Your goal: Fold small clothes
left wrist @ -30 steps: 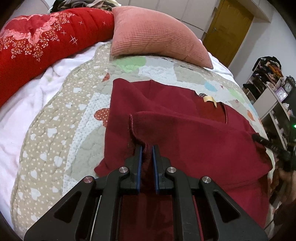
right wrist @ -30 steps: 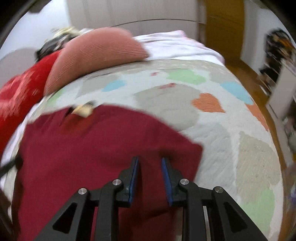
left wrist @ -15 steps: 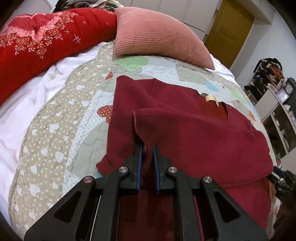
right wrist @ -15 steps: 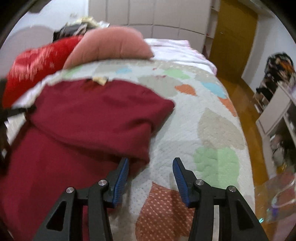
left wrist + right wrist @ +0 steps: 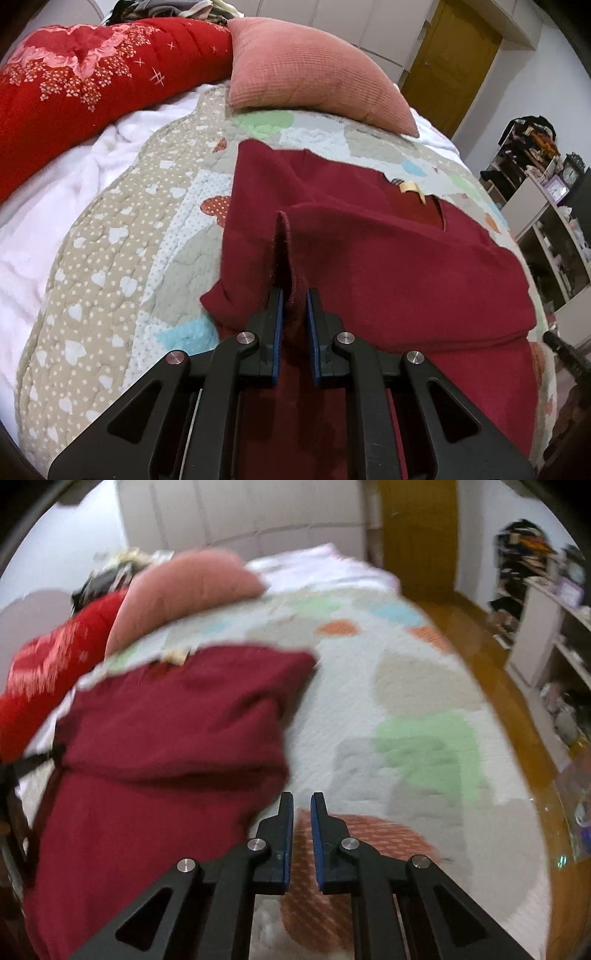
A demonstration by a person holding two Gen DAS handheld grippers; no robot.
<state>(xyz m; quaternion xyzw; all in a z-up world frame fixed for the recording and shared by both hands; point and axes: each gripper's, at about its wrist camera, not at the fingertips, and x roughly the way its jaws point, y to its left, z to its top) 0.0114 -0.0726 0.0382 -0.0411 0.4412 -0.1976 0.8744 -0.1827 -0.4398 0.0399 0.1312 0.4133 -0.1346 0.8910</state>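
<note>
left hand-held gripper [image 5: 294,295]: jaws narrow, clamped on a raised ridge of the dark red sweater [image 5: 388,266]; the cloth stands up in a pinched fold between the blue pads [image 5: 277,325] and runs forward from the tips.
right hand-held gripper [image 5: 302,801]: jaws nearly together with a thin gap, nothing between them; tips hang over bare quilt, just right of the sweater's edge, not touching it. View is motion-blurred.
sweater: lies on the bed, straight ahead of the left hand-held gripper and spreading to its right; ahead-left of the right one [image 5: 166,738]. Upper layer is folded over the lower body, with a rounded fold edge on the side near the right hand-held gripper. A hem corner sticks out just left of the left tips.
neck label [image 5: 410,188]: pale tag at the collar opening, ahead and slightly right of the left hand-held gripper, on the far side of the folded layer.
quilt [image 5: 110,266]: patchwork with hearts and dots, under the sweater; bare to the left of the left hand-held gripper and to the right of the right one [image 5: 424,720].
pink cushion [image 5: 310,81]: well ahead of the left hand-held gripper, past the sweater, at the far edge of the quilt.
red floral bolster [image 5: 85,81]: far ahead-left, beside the cushion.
white blanket [image 5: 48,192]: left of the quilt, under the bolster.
door [image 5: 450,62]: yellow-brown, far ahead-right.
shelves [image 5: 546,206]: cluttered, far right of the bed.
</note>
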